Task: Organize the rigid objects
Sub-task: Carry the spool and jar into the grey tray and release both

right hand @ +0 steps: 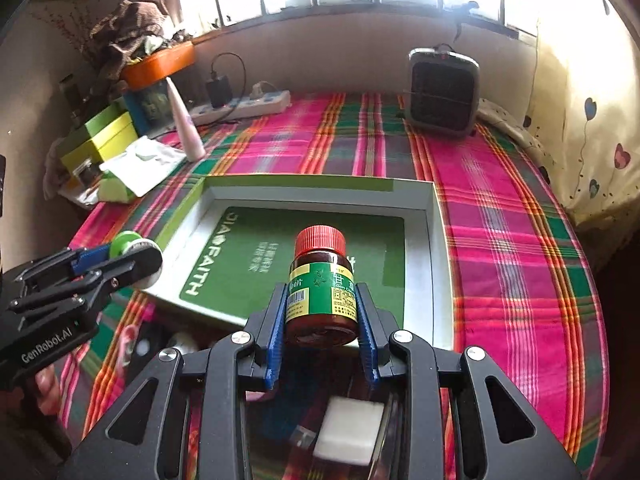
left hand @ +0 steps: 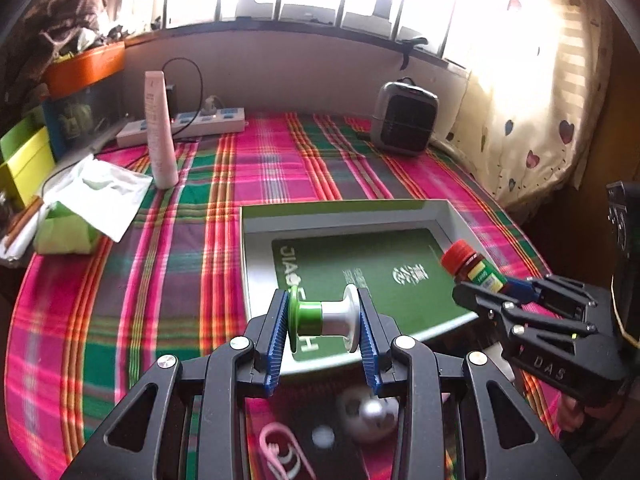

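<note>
My left gripper (left hand: 323, 320) is shut on a green and white spool (left hand: 325, 318), held sideways above the near edge of a shallow white box (left hand: 340, 216) with a green card inside. My right gripper (right hand: 323, 312) is shut on a brown pill bottle (right hand: 322, 288) with a red cap and green label, held upright over the box (right hand: 436, 240). In the left wrist view the bottle (left hand: 476, 268) and right gripper (left hand: 500, 292) hang at the box's right side. In the right wrist view the spool (right hand: 132, 246) and left gripper (right hand: 116, 260) hang at the box's left side.
On the plaid cloth (left hand: 160, 272) below lie a small soccer ball (left hand: 368, 412), a pink clip (left hand: 280, 452) and a white block (right hand: 348, 430). Farther back stand a pink tube (left hand: 160, 132), a power strip (left hand: 192, 124), a grey heater (left hand: 404, 118) and tissues (left hand: 88, 204).
</note>
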`<state>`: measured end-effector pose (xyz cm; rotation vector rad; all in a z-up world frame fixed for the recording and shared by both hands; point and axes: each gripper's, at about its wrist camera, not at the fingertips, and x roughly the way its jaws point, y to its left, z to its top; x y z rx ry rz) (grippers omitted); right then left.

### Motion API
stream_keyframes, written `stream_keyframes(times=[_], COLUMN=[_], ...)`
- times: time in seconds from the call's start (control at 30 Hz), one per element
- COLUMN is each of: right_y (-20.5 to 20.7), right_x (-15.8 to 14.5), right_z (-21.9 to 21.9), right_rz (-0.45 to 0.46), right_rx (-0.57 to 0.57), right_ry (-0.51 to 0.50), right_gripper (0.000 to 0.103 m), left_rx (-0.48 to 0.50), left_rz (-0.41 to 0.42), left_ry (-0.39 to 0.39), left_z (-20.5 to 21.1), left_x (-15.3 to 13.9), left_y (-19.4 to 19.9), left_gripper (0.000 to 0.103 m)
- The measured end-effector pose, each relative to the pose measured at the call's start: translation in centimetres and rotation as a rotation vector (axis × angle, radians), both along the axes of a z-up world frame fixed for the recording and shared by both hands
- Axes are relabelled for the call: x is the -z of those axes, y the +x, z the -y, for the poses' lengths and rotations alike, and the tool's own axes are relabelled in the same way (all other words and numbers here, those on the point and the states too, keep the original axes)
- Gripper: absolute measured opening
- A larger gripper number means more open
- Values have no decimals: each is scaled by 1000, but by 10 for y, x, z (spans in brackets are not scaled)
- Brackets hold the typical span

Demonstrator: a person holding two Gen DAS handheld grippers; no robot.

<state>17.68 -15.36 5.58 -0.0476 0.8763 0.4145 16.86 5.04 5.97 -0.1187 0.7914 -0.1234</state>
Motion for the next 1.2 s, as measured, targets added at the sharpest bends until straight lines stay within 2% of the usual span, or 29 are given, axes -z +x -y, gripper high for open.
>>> stream_keyframes(times=[0.37, 0.77, 1.2], right_y=[29, 40, 41], right_x=[21, 30, 35], right_z=[-2, -3, -4], right_rz=[-61, -84, -83], right_rx=[10, 15, 19], right_ry=[-22, -42, -58], right_gripper=[33, 33, 33], left_rx=[16, 17, 22], left_rz=[-56, -99, -109], left_ry=[33, 52, 51], left_z=[4, 6, 11], left_x=[19, 37, 39], left_y=[36, 48, 50], left_gripper=[32, 32, 32])
